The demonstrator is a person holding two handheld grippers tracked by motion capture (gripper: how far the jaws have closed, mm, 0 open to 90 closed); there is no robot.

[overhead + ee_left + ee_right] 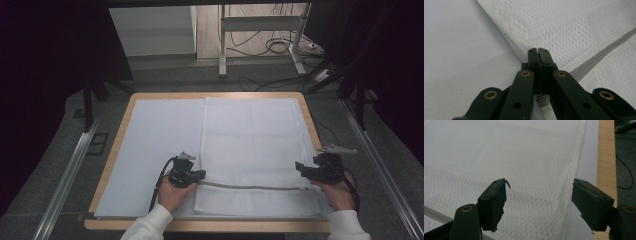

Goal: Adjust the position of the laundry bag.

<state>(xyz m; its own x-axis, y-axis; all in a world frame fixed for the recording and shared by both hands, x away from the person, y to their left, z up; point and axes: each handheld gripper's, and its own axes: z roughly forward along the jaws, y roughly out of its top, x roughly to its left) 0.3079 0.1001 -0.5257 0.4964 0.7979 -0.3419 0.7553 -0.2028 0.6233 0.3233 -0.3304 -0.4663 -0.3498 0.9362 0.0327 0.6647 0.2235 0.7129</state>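
With the zipper (252,187) of the mesh laundry bag (250,145) apparently run across, left gripper (200,175) fingers pinch its end and right gripper (300,166) fingers stand spread, empty.

Left claw (201,174) clamped tight; right claw (300,166) gapes wide (both hands low).

no readable text, labels or numbers anywhere

One mesh bag (252,150) with one zipper (250,187), one white sheet (160,150), two claws.
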